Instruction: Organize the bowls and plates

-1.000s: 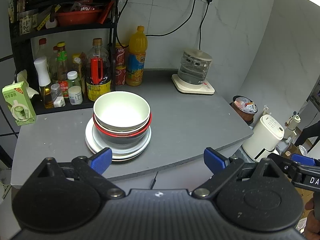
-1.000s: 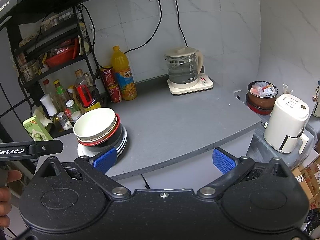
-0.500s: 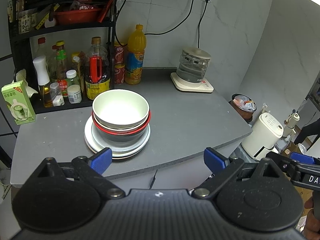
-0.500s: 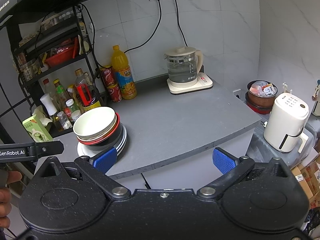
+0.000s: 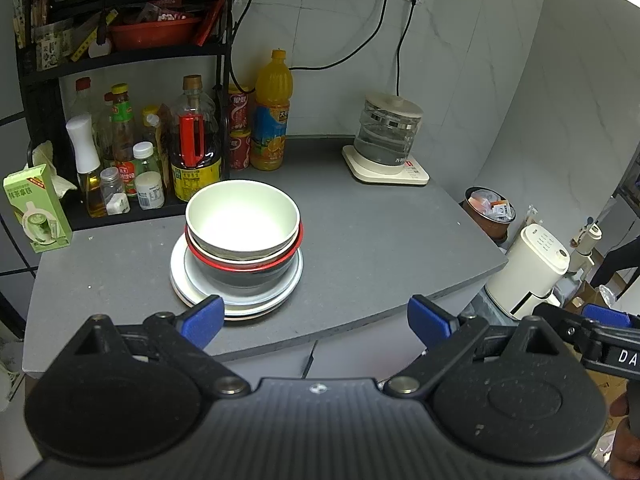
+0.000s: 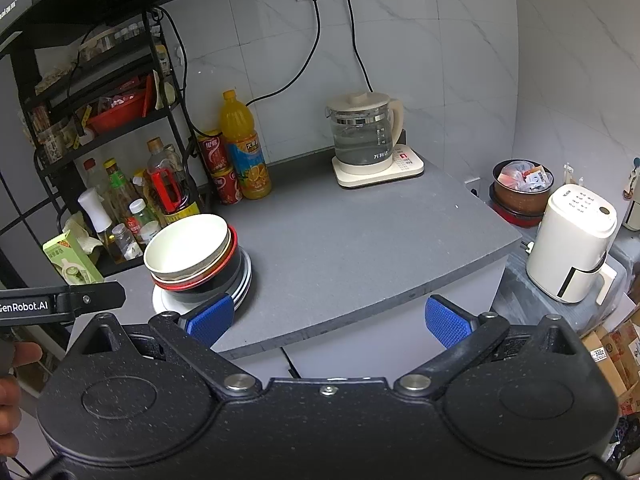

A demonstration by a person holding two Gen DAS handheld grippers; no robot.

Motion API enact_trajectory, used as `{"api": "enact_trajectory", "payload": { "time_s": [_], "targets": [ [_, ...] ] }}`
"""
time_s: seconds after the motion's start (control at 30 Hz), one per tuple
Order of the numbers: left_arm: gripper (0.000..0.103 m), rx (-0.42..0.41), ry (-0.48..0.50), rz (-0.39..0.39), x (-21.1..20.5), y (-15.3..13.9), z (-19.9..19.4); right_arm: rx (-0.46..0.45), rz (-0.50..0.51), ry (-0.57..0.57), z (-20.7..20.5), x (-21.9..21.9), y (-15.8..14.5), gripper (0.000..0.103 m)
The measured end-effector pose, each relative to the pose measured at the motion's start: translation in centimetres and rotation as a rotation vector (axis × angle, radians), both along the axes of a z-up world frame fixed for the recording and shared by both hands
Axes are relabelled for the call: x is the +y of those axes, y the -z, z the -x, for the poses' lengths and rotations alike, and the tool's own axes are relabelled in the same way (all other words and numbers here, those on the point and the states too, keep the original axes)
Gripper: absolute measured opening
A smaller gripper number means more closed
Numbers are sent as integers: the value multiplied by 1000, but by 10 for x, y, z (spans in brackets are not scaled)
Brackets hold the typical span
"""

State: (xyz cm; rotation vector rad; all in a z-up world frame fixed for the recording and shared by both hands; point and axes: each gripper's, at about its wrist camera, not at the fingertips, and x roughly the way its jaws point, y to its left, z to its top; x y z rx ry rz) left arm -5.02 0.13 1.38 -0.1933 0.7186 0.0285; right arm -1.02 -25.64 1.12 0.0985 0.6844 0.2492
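Note:
A white bowl [image 5: 242, 216] sits nested in a red-rimmed black bowl [image 5: 244, 274], on a stack of white plates [image 5: 280, 294] on the grey counter [image 5: 360, 248]. The same stack shows in the right wrist view, with the white bowl [image 6: 186, 246] on top of the plates [image 6: 245, 280]. My left gripper [image 5: 314, 322] is open and empty, held off the counter's front edge just short of the stack. My right gripper [image 6: 328, 320] is open and empty, further right and back from the front edge.
A black rack [image 5: 120, 56] with bottles stands behind the stack. An orange juice bottle [image 5: 272, 116], red cans [image 5: 239, 128] and a glass kettle [image 5: 386, 136] on its base line the back wall. A green carton [image 5: 34, 212] stands at the left. A white appliance [image 6: 572, 244] sits off the right edge.
Both grippers have drifted very slightly; the stack sits a touch higher in the left wrist view. Nothing was taken hold of or let go.

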Motion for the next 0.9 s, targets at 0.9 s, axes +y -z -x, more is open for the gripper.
{"api": "enact_trajectory", "payload": {
  "time_s": [0.9],
  "targets": [
    [97, 19, -3, -26, 6, 2, -2, 3, 10, 11, -1, 2, 3, 103]
  ]
}}
